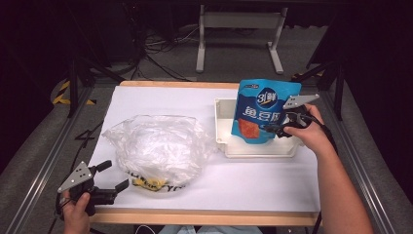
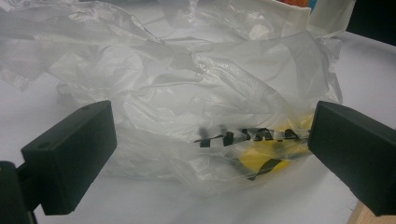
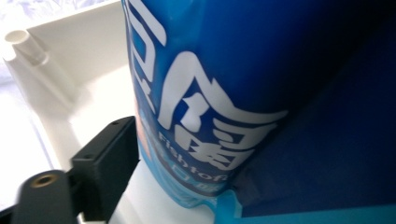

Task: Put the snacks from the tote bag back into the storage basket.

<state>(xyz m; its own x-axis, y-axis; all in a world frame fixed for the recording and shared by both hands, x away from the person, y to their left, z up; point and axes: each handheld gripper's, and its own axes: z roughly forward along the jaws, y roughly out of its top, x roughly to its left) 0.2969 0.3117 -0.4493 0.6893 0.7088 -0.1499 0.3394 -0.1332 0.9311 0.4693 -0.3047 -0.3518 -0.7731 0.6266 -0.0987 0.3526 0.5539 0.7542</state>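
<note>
A blue snack pouch with white lettering stands upright over a white tray at the right of the table. My right gripper is shut on the pouch's lower right edge. In the right gripper view the pouch is close up above the tray's wall, and one jaw of the right gripper presses its side. A crumpled clear plastic bag lies left of centre, with something yellow inside at its near edge. My left gripper is open just left of it, its jaws spread wide before the bag.
White paper covers the table, with a wooden edge along the front. Black print runs across the bag above the yellow item. Beyond the table, cables lie on the floor and a grey table frame stands.
</note>
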